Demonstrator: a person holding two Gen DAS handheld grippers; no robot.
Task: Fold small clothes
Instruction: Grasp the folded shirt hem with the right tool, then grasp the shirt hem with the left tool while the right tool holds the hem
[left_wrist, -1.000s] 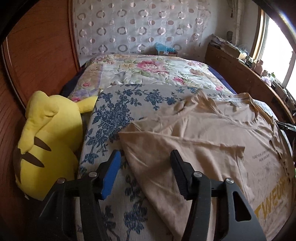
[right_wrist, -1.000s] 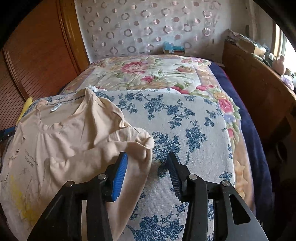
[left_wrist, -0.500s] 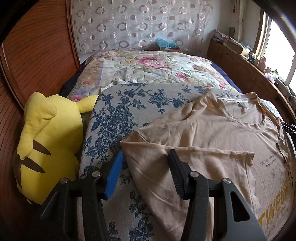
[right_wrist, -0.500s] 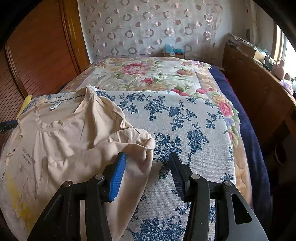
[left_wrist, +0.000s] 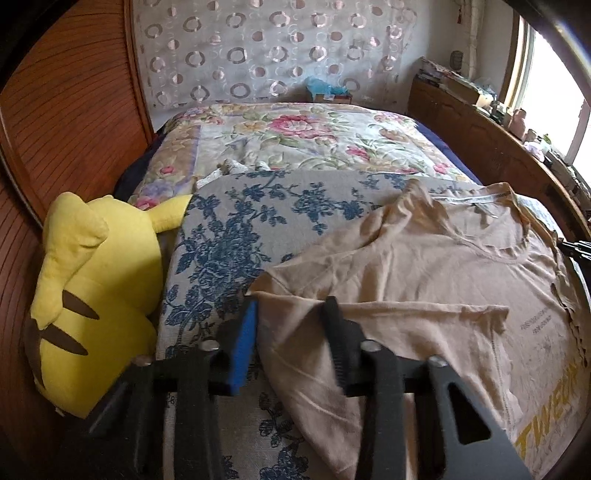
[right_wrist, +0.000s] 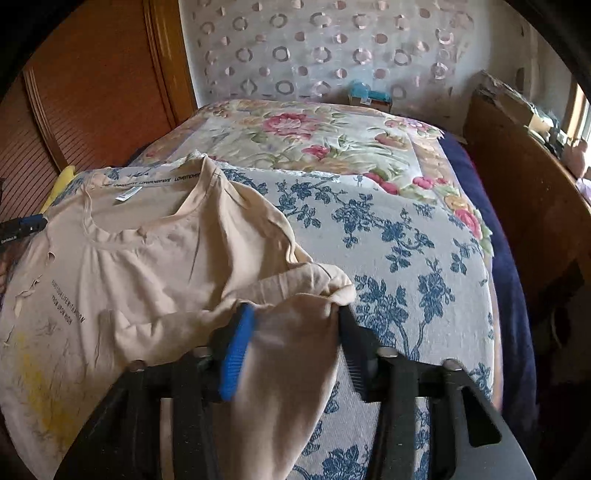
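A beige T-shirt (left_wrist: 424, 277) (right_wrist: 147, 258) lies face up on the blue-flowered cloth (left_wrist: 236, 229) (right_wrist: 406, 240) that covers the bed. Its collar is toward the far end and yellow print shows near the hem. My left gripper (left_wrist: 291, 306) straddles the shirt's left sleeve; its jaws are closing and the sleeve cloth fills the gap between them. My right gripper (right_wrist: 295, 314) straddles the puffed-up right sleeve the same way, jaws closing around the cloth. Each gripper's tip peeks in at the edge of the other's view.
A yellow plush toy (left_wrist: 85, 295) lies against the wooden wall panel (left_wrist: 66, 122) left of the shirt. A rose-patterned quilt (left_wrist: 295, 136) covers the far half of the bed. A wooden ledge (left_wrist: 491, 140) with small items runs along the right under the window.
Both grippers have slid forward over the sleeves and their jaws have narrowed. Each sleeve now sits between the fingers, the right one bunched up.
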